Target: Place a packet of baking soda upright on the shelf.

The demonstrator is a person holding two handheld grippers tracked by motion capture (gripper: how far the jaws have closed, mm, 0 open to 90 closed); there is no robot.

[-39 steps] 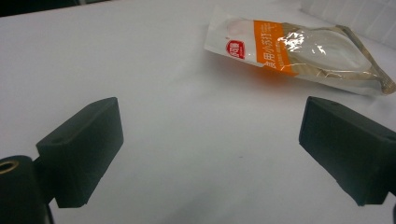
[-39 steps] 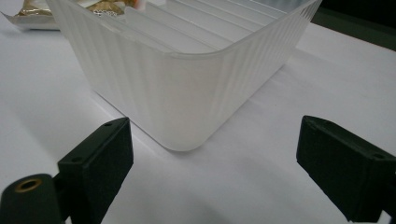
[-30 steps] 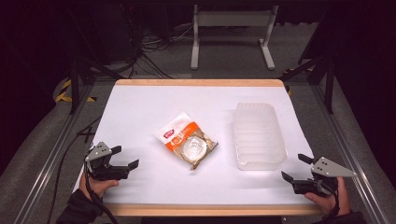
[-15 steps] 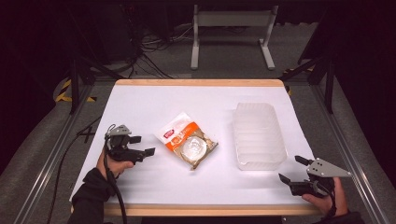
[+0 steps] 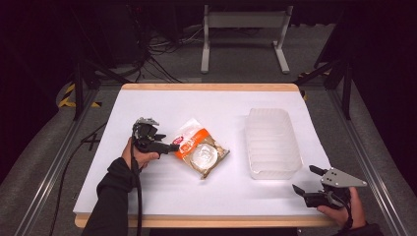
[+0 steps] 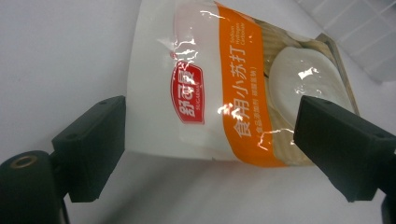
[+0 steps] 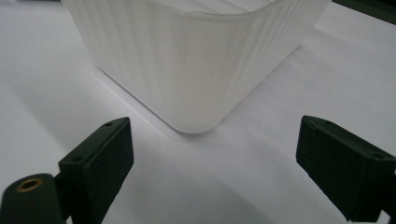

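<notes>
While the pouch [image 5: 199, 151] lies flat at table centre | left gripper [image 6: 210, 140] straddles its near edge, jaws spread, to pinch it | right gripper [image 5: 309, 181] waits agape at five o'clock, facing the tub [image 5: 272, 142]

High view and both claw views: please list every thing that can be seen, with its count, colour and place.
Packet: one, white and orange with a red logo, lying flat on the table left of centre; in the left gripper view it lies between the open jaws of that claw.
Tub: one, translucent white, ribbed, right of the packet and apart from it; its near corner faces the right claw.
Table: one, white top with a wooden edge.
Metal frame: one, grey, on the floor behind the table.
Cables: several, dark, on the floor at the back left.
Left claw: one, black, open, at the packet's left end.
Right claw: one, black, open, near the table's front right corner.
</notes>
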